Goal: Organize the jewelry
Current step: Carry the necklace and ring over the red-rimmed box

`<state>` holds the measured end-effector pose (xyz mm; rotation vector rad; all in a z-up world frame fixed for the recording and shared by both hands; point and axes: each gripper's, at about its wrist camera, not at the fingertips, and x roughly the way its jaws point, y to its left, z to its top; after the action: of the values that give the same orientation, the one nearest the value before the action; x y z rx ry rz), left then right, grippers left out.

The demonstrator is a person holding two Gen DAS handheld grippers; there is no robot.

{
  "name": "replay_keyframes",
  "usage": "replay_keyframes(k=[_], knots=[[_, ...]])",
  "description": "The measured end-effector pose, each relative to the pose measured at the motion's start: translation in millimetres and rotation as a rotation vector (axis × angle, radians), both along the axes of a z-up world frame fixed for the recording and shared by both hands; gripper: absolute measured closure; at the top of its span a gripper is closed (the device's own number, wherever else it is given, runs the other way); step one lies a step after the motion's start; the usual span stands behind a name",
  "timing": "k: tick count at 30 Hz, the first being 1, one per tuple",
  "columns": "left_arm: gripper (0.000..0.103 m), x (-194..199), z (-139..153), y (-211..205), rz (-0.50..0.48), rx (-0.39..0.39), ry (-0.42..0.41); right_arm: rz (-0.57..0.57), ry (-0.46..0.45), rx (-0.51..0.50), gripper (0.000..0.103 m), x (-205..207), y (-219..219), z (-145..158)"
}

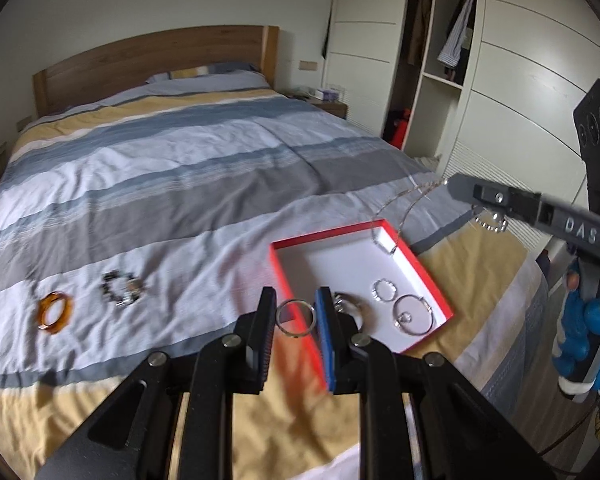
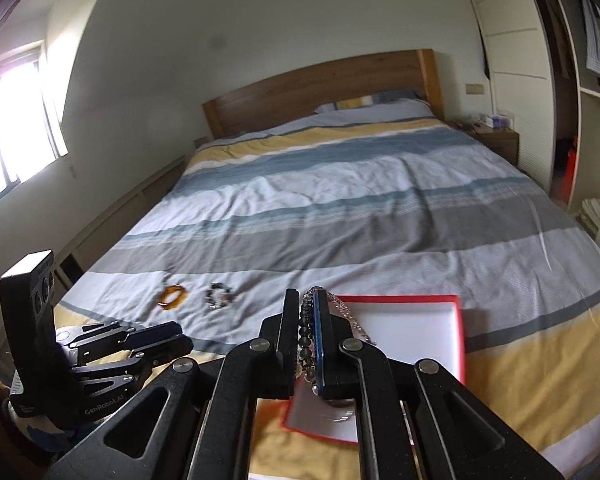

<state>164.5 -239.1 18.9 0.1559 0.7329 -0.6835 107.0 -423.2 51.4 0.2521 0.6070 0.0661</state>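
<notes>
Silver ring (image 1: 295,317) is sitting clamped in the left hand-held gripper (image 1: 295,322) above the red box (image 1: 440,294) rim — right hand-held gripper (image 2: 309,334) is gripping a beaded bracelet (image 2: 305,336). Advance fully over the white interior before releasing — avoid the rim.

Colours on my bed feed

I see a red box (image 1: 432,276) with white inside, an amber bangle (image 1: 55,312), and a bedspread (image 1: 172,168) striped blue, grey, white and yellow.

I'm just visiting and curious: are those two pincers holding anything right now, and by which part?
Left gripper pinches a silver ring across its sides. Right gripper clamps a chain necklace and bead strand; grip point unclear.
</notes>
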Motion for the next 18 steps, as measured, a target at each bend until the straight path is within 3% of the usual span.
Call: replay_keyframes(k=[10,18], knots=[[0.084,57.1,-51.9,-83.6,-0.029,0.034,0.056,-0.053,0.085,0.026,0.096,48.1,-55.4,-64.7],[0.084,90.4,-99.3,-112.2,-0.015,0.075,0.108,-0.083,0.177,0.031,0.096,83.7,-78.6,-123.9]])
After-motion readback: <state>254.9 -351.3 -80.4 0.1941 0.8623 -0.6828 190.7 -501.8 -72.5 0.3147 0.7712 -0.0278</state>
